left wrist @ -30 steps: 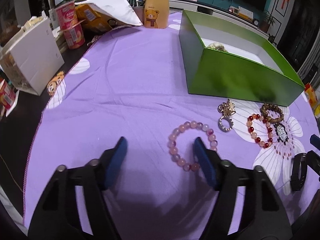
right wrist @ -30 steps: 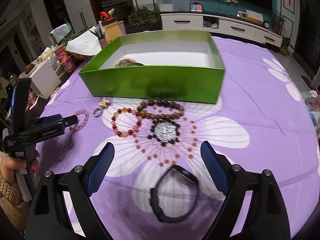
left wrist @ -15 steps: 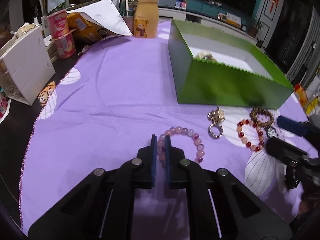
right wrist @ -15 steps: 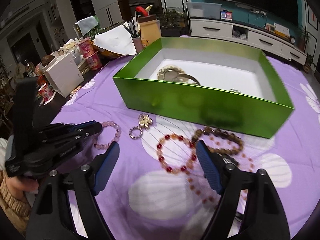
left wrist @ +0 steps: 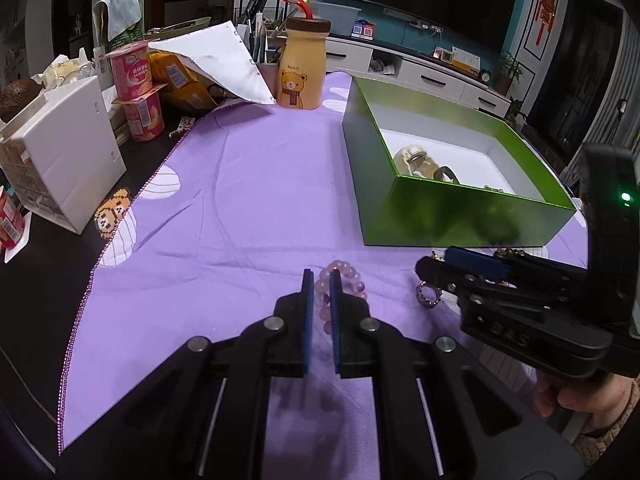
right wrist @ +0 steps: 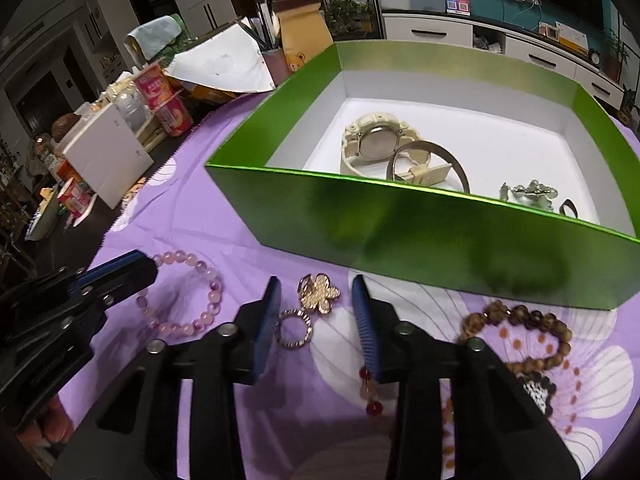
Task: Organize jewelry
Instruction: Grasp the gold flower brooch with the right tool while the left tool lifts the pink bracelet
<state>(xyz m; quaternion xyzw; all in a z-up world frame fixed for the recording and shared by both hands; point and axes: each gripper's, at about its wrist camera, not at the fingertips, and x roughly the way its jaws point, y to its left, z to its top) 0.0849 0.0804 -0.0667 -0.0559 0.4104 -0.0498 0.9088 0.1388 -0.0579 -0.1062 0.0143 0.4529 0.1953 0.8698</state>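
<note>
- Your left gripper [left wrist: 319, 308] is pinched on the pink bead bracelet [right wrist: 188, 294]. The blue pads clamp one side of the loop, so the rest of the beads hang free of the jaws.
- In the right wrist view, most of the bracelet lies on the purple tablecloth [left wrist: 240, 208]. Whether it has lifted clear at all cannot be told.
- A grip on the near arc of the loop puts the free beads ahead of the pads, toward the green box [right wrist: 400, 220]. This probably suits a forward carry over the near wall.
- Your right gripper [right wrist: 317, 312] is spread, with one finger on each side of the gold flower charm [right wrist: 320, 294] and its ring [right wrist: 294, 328]. The pads do not touch either part.
- The straddling position suggests that the charm is the next item for pickup.
- The box holds a cream watch [right wrist: 376, 148], a metal bangle [right wrist: 432, 160] and a small pale green piece. It is evidently the collection point.
- A red bead bracelet [right wrist: 370, 396] lies partly under the right finger. A brown bead bracelet [right wrist: 516, 332] lies further right. Both sit just beside the box's near wall, within short reach.
- When you close on the charm, keep the right finger clear of the red beads.
</note>
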